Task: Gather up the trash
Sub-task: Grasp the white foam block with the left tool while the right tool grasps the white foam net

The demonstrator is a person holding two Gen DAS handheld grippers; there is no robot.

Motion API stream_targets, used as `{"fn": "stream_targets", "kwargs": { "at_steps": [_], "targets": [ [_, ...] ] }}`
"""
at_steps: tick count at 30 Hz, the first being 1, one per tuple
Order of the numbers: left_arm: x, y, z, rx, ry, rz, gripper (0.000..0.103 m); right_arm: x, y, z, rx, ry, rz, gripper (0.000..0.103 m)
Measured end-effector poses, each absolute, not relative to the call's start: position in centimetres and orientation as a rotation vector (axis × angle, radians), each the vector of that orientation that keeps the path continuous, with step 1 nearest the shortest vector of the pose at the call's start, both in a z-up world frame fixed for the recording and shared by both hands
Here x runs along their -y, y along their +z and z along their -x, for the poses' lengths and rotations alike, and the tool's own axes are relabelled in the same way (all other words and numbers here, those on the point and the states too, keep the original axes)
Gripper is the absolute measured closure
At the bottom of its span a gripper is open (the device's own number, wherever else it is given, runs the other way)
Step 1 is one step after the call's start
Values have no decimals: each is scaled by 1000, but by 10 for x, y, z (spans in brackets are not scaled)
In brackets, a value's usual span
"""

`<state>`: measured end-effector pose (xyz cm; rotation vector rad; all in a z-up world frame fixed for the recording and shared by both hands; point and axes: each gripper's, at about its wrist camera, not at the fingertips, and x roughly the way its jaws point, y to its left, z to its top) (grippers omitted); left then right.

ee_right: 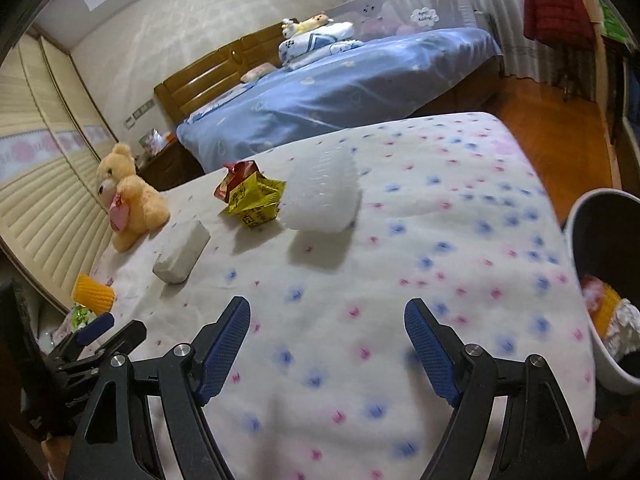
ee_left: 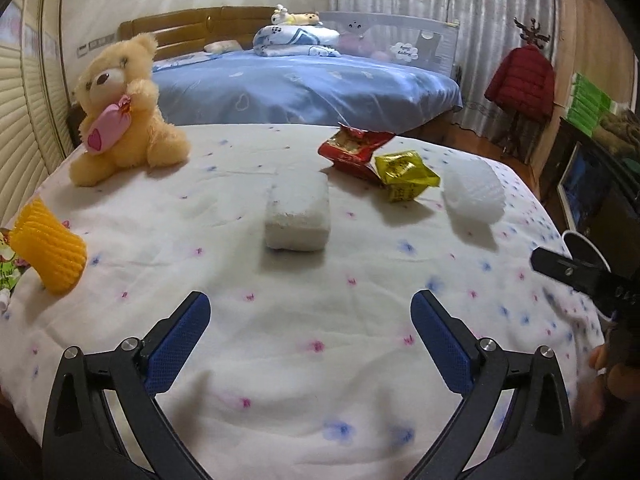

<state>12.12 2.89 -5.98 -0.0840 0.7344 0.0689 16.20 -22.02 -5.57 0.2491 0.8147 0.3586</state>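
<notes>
While both your left hand-held gripper [ee_left: 310, 308] and right hand-held gripper [ee_right: 328, 316] hang released and empty, the white foam block [ee_left: 298, 216], snack wrappers [ee_left: 378, 160] and foam net [ee_left: 472, 192] lie ahead on the floral bedspread [ee_left: 320, 360].

Left tool [ee_left: 310, 308] spread wide, nothing between its blue pads [ee_left: 180, 344], tilted downward. Right tool [ee_right: 326, 316] likewise apart, empty, angled down, roughly level with it.
</notes>
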Motion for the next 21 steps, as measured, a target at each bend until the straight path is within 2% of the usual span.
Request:
{"fn": "stream_targets", "kwargs": {
  "at_steps": [21],
  "targets": [
    [-56, -75, -212, -822, 72, 166, 1, 182, -68, -235, -850, 361, -200, 22]
  ]
}}
